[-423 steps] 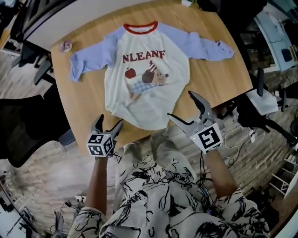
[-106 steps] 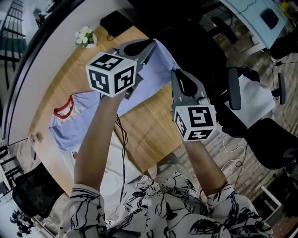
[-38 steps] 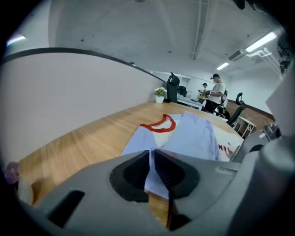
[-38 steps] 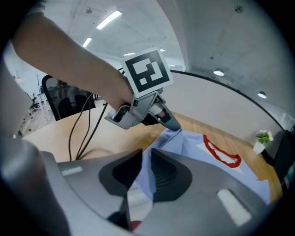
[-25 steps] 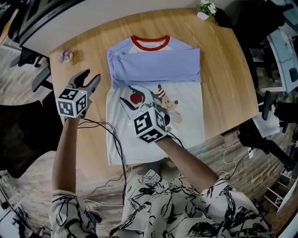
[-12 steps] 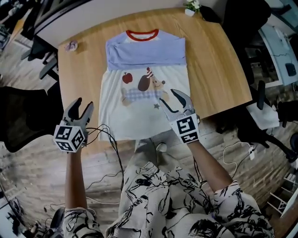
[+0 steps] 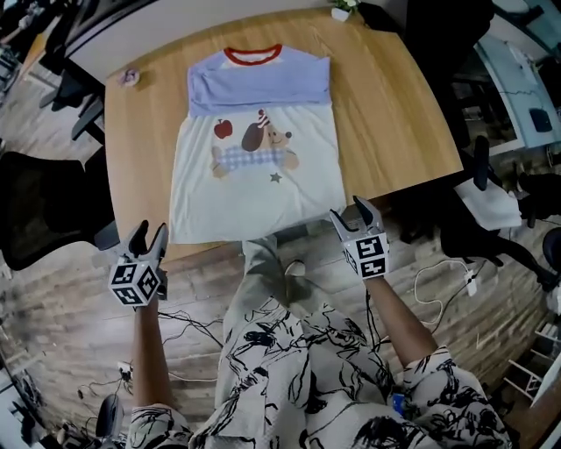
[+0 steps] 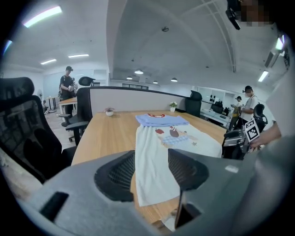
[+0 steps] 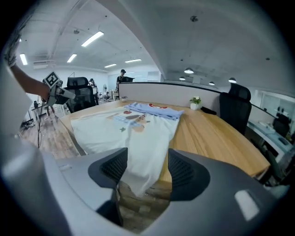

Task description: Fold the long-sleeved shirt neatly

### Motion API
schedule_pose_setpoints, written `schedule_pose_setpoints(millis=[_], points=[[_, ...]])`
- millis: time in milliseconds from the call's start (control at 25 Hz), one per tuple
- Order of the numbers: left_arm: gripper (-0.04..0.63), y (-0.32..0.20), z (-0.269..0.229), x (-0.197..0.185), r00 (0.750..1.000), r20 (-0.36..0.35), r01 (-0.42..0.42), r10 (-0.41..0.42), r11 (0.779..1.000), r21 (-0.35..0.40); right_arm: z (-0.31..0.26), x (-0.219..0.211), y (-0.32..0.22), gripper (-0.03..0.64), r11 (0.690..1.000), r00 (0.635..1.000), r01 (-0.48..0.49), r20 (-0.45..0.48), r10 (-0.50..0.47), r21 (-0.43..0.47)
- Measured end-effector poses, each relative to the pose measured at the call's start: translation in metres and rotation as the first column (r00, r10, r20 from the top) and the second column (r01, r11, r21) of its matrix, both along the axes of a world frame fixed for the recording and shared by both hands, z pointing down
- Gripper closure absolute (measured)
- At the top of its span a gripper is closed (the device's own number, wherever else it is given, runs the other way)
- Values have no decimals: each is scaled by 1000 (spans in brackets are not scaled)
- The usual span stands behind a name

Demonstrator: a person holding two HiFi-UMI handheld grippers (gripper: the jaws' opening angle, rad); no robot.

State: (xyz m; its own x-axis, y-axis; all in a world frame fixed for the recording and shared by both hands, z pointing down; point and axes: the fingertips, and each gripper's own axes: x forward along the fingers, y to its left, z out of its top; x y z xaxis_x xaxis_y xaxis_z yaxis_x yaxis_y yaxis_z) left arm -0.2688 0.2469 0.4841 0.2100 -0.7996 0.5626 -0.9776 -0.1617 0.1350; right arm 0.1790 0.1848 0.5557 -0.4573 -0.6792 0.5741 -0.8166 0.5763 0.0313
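by the near table edge, low in the head view, the left gripper (image 7: 147, 232) sits at lower left, jaws moderately apart with nothing between them; the right gripper (image 7: 348, 210) at lower right has just been opening its jaws, also empty, just off the hem corner. above them the long-sleeved shirt (image 7: 254, 197) lies flat, front up, on the wooden table (image 7: 394, 114), its blue sleeves (image 7: 259, 86) folded across the chest. a small plant (image 7: 340, 10) stands at the top edge
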Motion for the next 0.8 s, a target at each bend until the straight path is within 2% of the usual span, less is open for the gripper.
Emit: schedule_pose_setpoints(millis=[120,280,480,640,680,800], points=[[365,17,30,3,1000,1,26,-26,998,-49,23,15,15,319,996,996,-58,60,62,-69],[365,30,58,1,999,6,48,-48,994,-100,65,15,34,290,980,995,-44,83,61,-192],[368,37,71,2,998,-1,68,-68,991,-113,107,15,37,282,938,982,-49,156,108,-342],[368,37,77,5,998,4,57,-57,991,-125,123,10,36,284,915,976,-18,190,103,-402],[368,37,80,6,998,5,55,-55,990,-129,125,9,35,290,911,975,-14,198,105,-412],[365,39,88,6,998,-3,60,-62,987,-151,125,4,31,370,901,962,-15,241,132,-434]])
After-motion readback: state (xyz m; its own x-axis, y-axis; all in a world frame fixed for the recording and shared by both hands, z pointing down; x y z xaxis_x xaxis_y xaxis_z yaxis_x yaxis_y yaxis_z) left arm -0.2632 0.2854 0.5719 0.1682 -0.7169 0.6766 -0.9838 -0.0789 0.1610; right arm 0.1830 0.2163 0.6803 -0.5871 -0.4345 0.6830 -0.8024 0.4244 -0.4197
